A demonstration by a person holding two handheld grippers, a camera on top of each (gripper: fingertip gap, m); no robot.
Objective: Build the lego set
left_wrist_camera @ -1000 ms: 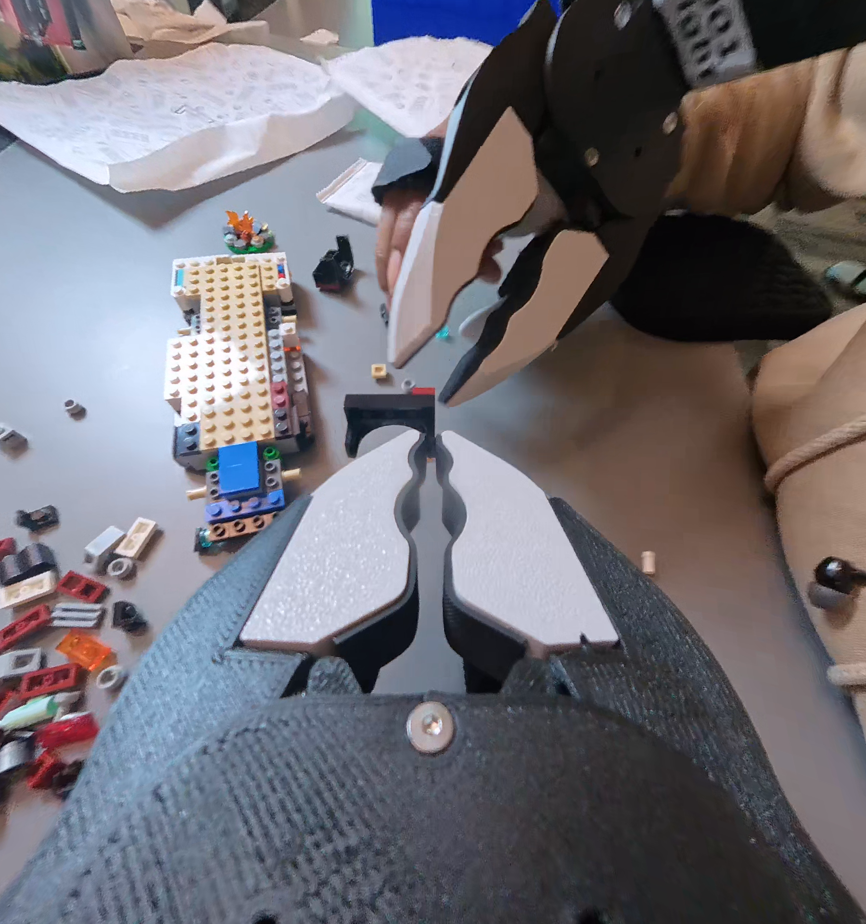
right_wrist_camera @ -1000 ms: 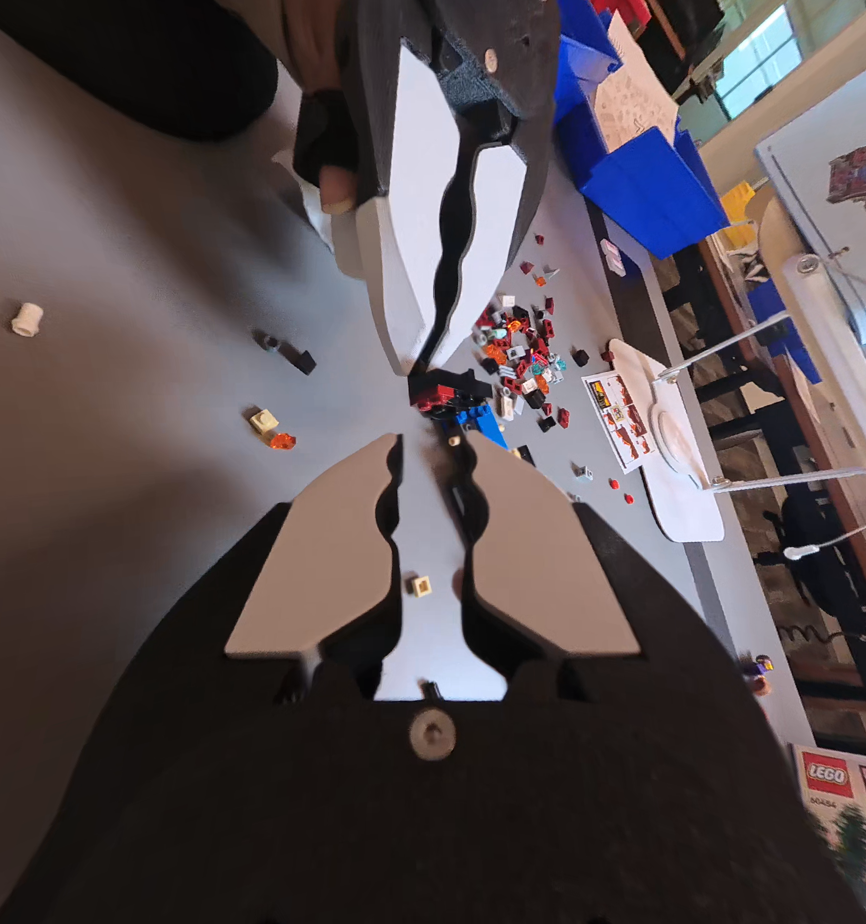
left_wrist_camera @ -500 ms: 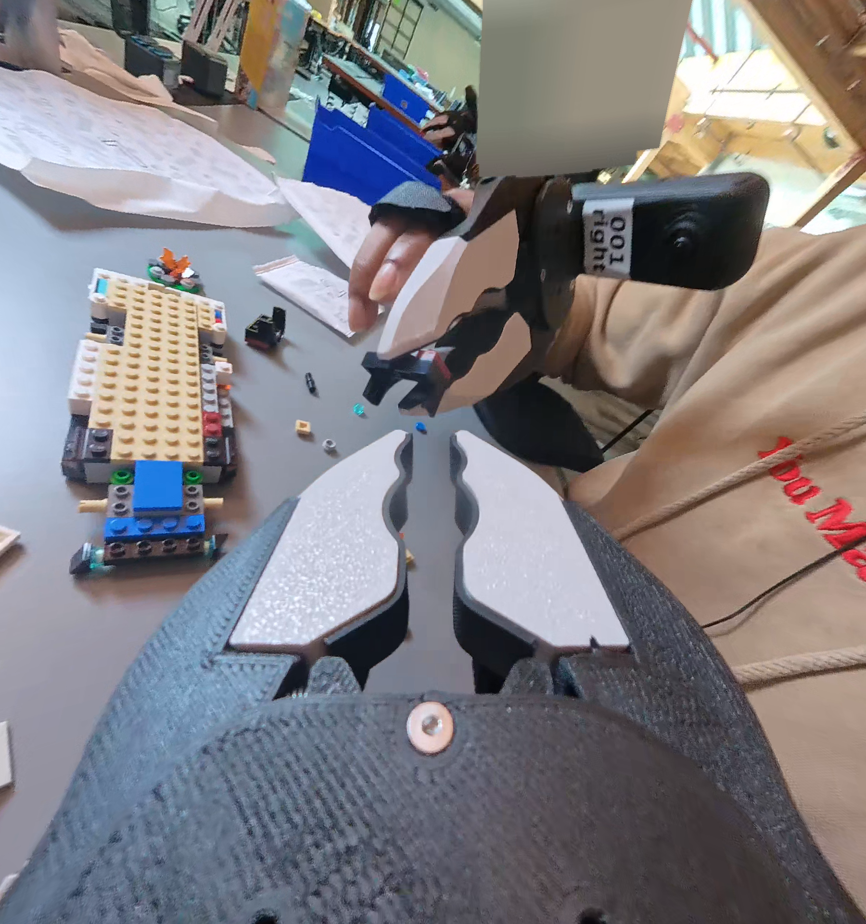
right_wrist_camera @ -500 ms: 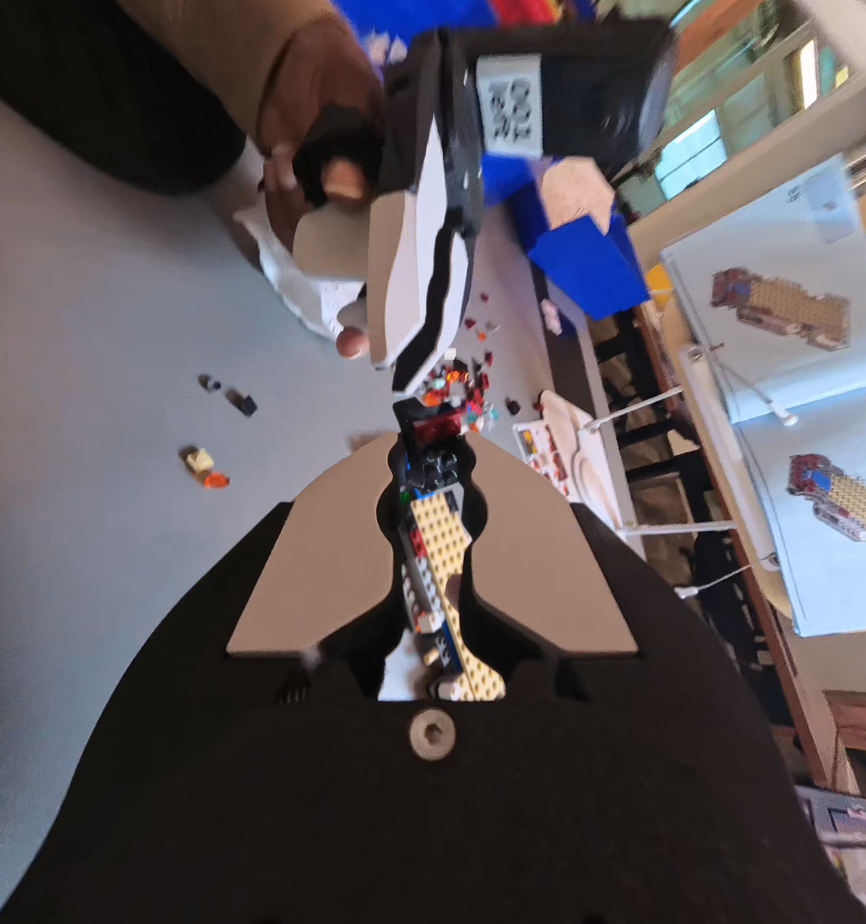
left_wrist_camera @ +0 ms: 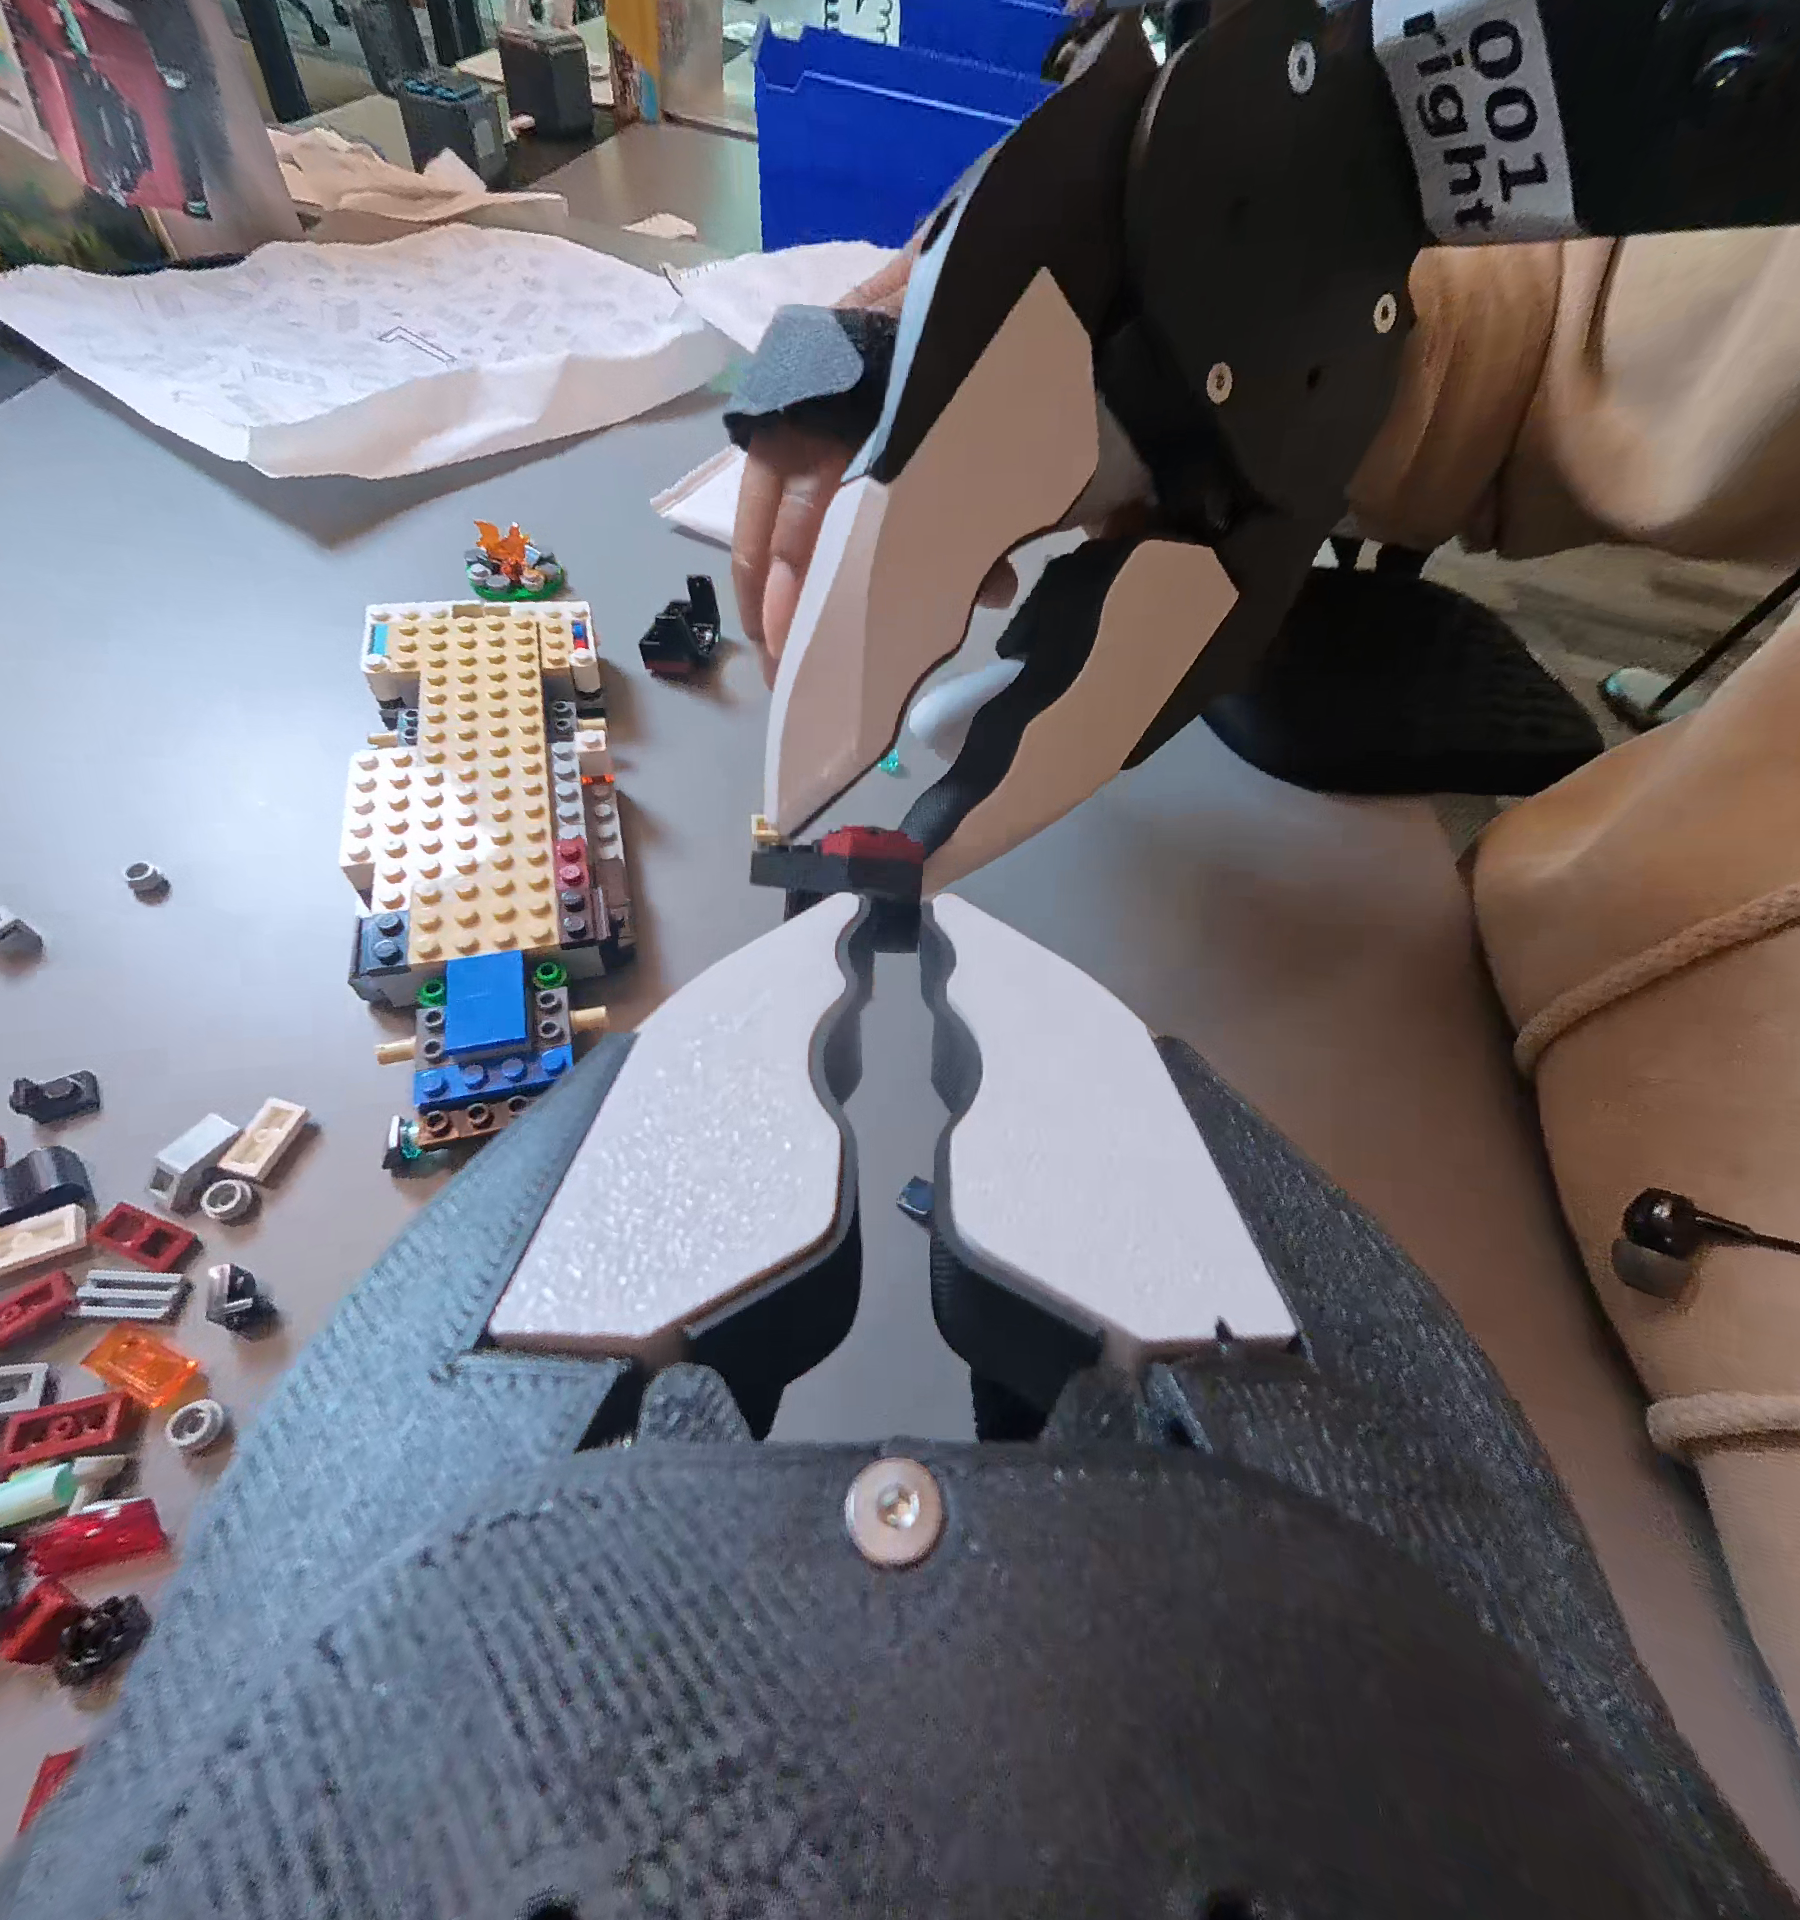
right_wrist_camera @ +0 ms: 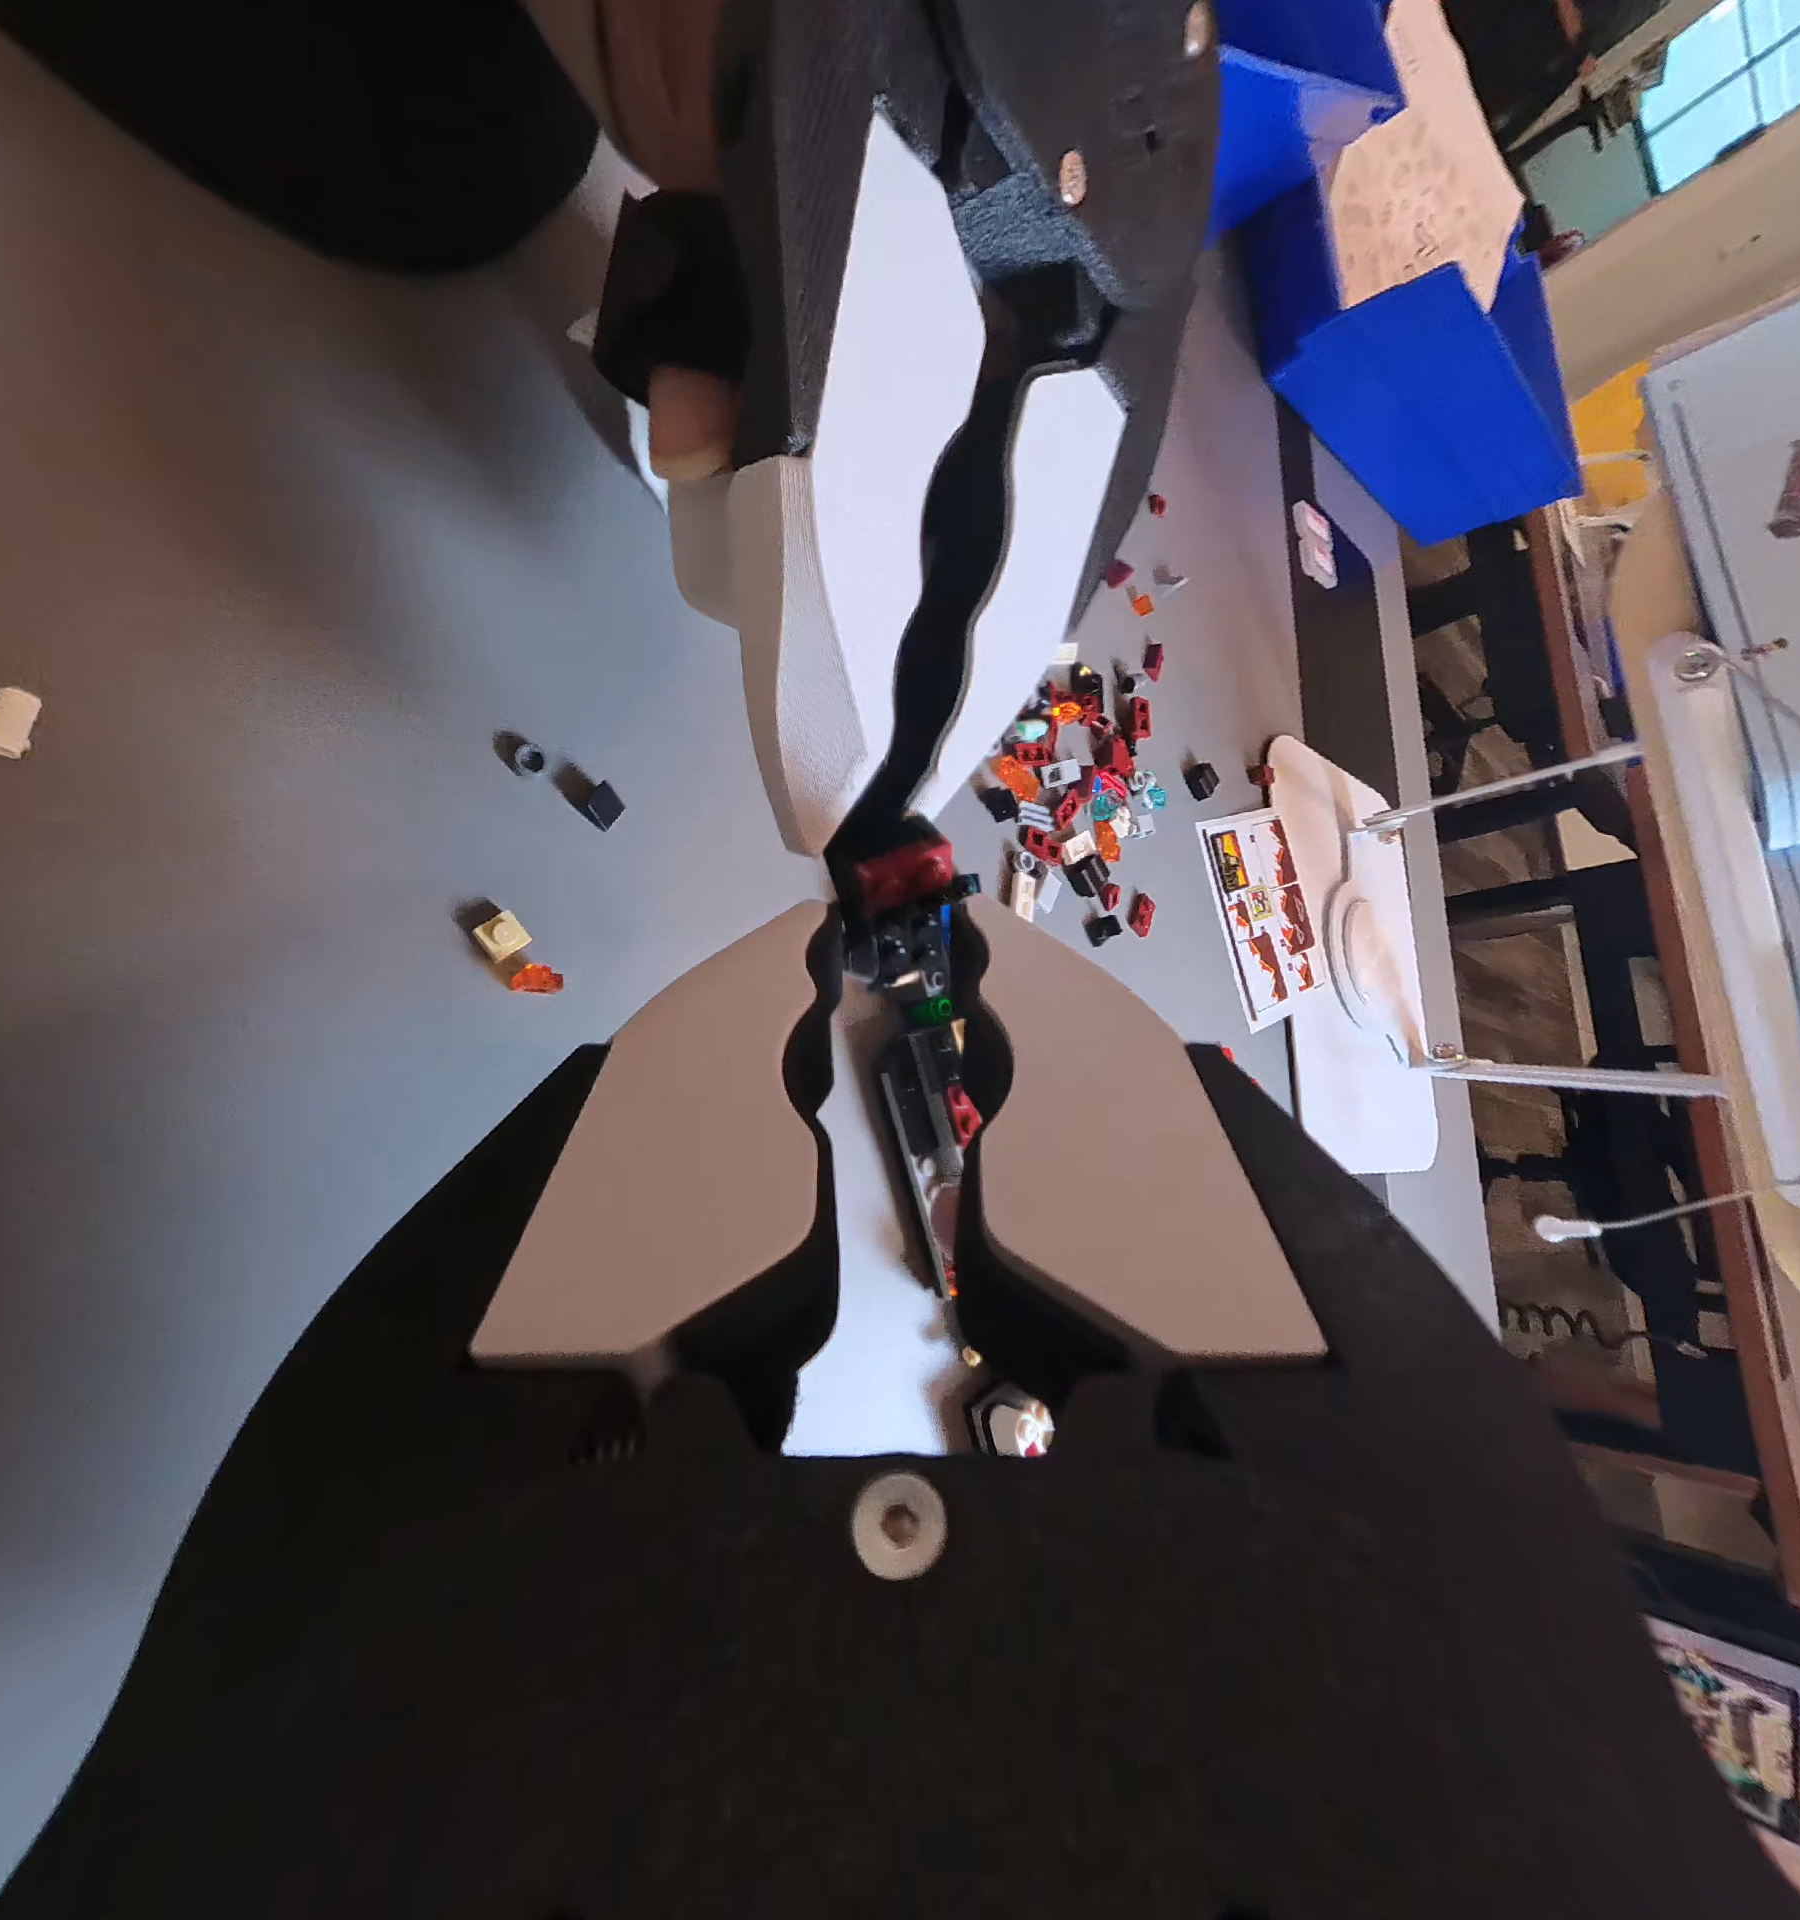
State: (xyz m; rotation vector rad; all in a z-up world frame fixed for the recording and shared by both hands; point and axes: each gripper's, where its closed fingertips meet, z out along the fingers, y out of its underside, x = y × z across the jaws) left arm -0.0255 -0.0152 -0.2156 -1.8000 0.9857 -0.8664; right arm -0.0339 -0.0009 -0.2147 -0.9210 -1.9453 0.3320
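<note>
Small black-and-red brick piece [left_wrist_camera: 839, 860] sits above the surface [left_wrist_camera: 1135, 935], long axis crosswise between the tip-to-tip hand-held grippers: left hand-held gripper [left_wrist_camera: 891, 920] nearly closed on its black leg, right hand-held gripper [left_wrist_camera: 854, 836] clamping its ends.

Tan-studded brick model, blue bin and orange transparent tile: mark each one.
Tan-studded brick model [left_wrist_camera: 480, 790], left wrist view, middle of its studded top.
Blue bin [right_wrist_camera: 1415, 405], right wrist view, its front wall.
Orange transparent tile [left_wrist_camera: 140, 1363], left wrist view, its flat top.
</note>
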